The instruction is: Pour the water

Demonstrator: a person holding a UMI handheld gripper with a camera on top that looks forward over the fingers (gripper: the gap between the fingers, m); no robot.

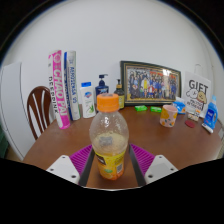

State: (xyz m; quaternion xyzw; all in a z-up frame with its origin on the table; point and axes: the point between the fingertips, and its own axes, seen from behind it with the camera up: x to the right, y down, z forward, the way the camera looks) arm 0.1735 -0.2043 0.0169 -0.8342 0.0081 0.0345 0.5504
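Orange is the colour of the cap on the bottle (109,143), and the drink inside looks orange-yellow too. The bottle is clear plastic and stands upright, right between the two fingers of the hand-held gripper (109,166). Both purple pads (79,158) seem to press on its lower sides, so I think the hand-held gripper is closed on the bottle, though it is hard to see if there is a tiny gap.

The bottle is at the near edge of the brown surface (70,135). Beyond the bottle, well apart, a small cup (168,116) stands on the surface. Further behind the bottle are some books (66,86), a picture frame (150,83) and a gift box (197,95) by the wall.

The bottle looks about half full, so it should be a bit heavy low down and the drink will slosh when tipped. Thin plastic like this is smooth and can bend if squeezed hard. Holding it around the middle of its body, where the sides are straight, looks best. The cap is on, so it must come off before any pouring.
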